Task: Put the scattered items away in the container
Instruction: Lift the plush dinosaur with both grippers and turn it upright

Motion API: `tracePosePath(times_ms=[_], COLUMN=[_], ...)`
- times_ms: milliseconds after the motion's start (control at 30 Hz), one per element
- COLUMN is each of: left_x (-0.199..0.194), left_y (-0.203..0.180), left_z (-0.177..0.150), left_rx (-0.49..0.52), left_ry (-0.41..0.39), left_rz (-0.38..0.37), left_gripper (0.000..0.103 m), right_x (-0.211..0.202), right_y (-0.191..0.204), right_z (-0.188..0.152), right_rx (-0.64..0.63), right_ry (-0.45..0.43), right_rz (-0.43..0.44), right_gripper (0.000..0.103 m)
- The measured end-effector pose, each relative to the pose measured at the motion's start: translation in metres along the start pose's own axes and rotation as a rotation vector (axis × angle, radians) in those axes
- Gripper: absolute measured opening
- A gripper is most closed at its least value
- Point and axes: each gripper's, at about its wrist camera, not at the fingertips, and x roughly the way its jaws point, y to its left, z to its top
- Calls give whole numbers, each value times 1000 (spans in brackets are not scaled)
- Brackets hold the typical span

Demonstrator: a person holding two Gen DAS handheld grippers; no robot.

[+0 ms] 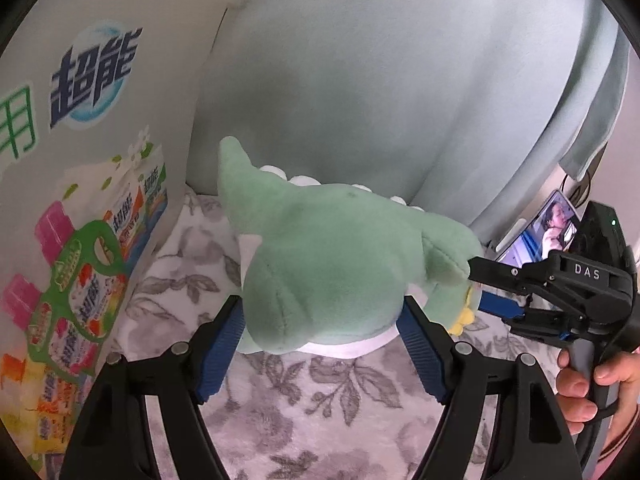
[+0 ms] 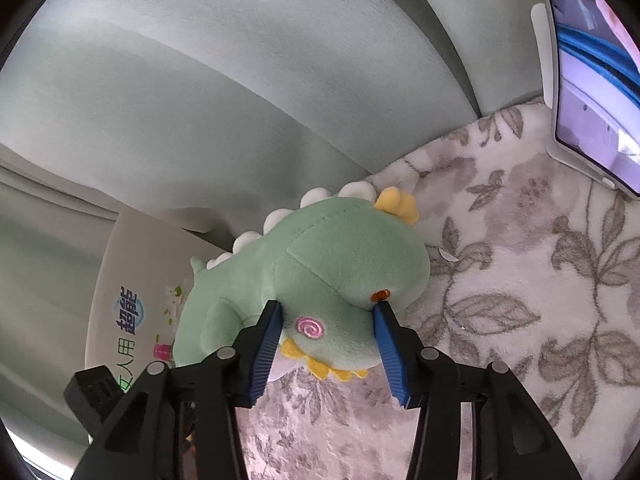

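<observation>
Left tongs (image 1: 320,316): your blue pads sit on either side of the green dinosaur plush (image 1: 340,264) at its rear and press into the fabric, so you are grasping its body.
Right tongs (image 2: 328,332): clamped on the plush's head (image 2: 340,280), one pad by the pink cheek swirl, the other at the orange eye.
Plush location: on or just above the floral blanket (image 2: 520,280), near the printed white box (image 1: 80,160), pale curtain behind.
Axis: its long axis runs from tail, toward the box, to head, toward the propped tablet (image 2: 592,80); white spines face the curtain.
Risk: soft stuffing gives, so a shallow pinch could slide off; pulling your two hands apart would stretch or twist it.
Risk: the tail may catch the box wall on the way in.
</observation>
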Motion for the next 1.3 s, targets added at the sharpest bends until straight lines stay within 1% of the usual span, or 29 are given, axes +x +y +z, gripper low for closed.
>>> tracePosePath(times_ms=[100,233,333,367,433,600,733,833,867,900,933,967,1000,1133,1167,1233,1267,1300], left_x=[5,7,8,7,6,-6,-18,-26,-29,-31,-32,-32,-32,-51,-54,-56,-57,-56], left_y=[1,-1,-4,-3,-2,-5,-10,-13,-13,-13,-15,-19,-26,-29,-28,-20,-16,-13], left_z=[3,5,6,6,7,6,6,3,1,0,-2,-4,-6,-7,-6,-3,-1,1], left_rx=[4,18,34,33,32,51,70,72,69,69,74,83,98,92,88,82,79,76], left_ry=[-11,-25,-28,-29,-30,-47,-62,-62,-60,-56,-51,-44,-36,-49,-52,-48,-46,-41], left_rz=[-7,-22,-15,-17,-20,-20,-18,-25,-31,-39,-49,-49,-29,14,26,62,80,98], left_gripper=[79,75,73,70,69,67,66,66,65,59,56,55,55,55,55,64,68,69], right_x=[0,1,-3,-5,-9,-23,-40,-37,-39,-43,-29,-24,-22,-22,-23,-22,-21,-18], right_y=[3,11,11,11,11,16,23,32,35,35,34,35,38,38,37,36,37,39], right_z=[1,0,-1,-2,-4,-9,-15,-30,-33,-35,-40,-43,-43,-42,-41,-41,-42,-43], right_rx=[-10,-32,-43,-43,-45,-59,-74,-83,-83,-76,-66,-59,-59,-37,-29,-21,-20,-24], right_ry=[-1,-6,-12,-13,-16,-24,-32,-24,-21,-15,-9,-1,4,-18,-22,-30,-34,-32], right_rz=[0,-5,-7,-5,-3,0,0,-5,-6,-2,12,30,32,-7,-15,-37,-52,-59], right_gripper=[52,53,50,49,48,46,41,41,40,39,38,38,38,43,54,65,65,67])
